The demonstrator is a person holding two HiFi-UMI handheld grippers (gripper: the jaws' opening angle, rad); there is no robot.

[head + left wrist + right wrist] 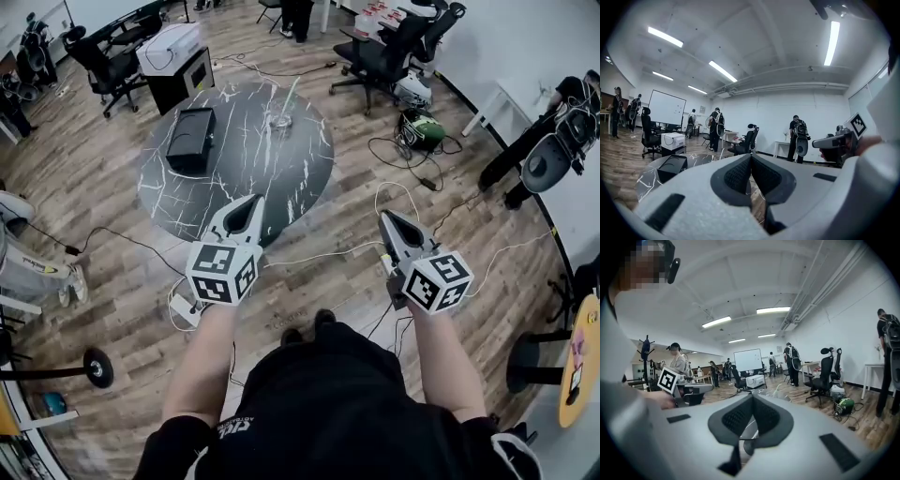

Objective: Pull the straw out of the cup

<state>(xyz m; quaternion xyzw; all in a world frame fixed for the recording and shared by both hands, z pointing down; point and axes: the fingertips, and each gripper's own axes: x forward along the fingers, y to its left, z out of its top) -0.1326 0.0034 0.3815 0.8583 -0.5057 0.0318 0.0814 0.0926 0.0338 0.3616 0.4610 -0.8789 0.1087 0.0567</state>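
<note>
Approach matters most: left gripper [253,202] and right gripper [384,217] hang closed and empty short of the table's [239,167] near edge, so open one before pinching the straw [292,95], leaning in the cup [280,121] near the far edge.

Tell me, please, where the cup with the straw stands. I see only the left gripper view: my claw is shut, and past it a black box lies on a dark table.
Observer: In the head view the cup stands on the round table, to the right of the black box and apart from it.
Operator: Is the straw in the cup?
Observer: Yes. The straw sticks out of the cup, tilted.
Operator: And the right claw?
Observer: In the right gripper view the right claw is shut, with nothing between its jaws.
</note>
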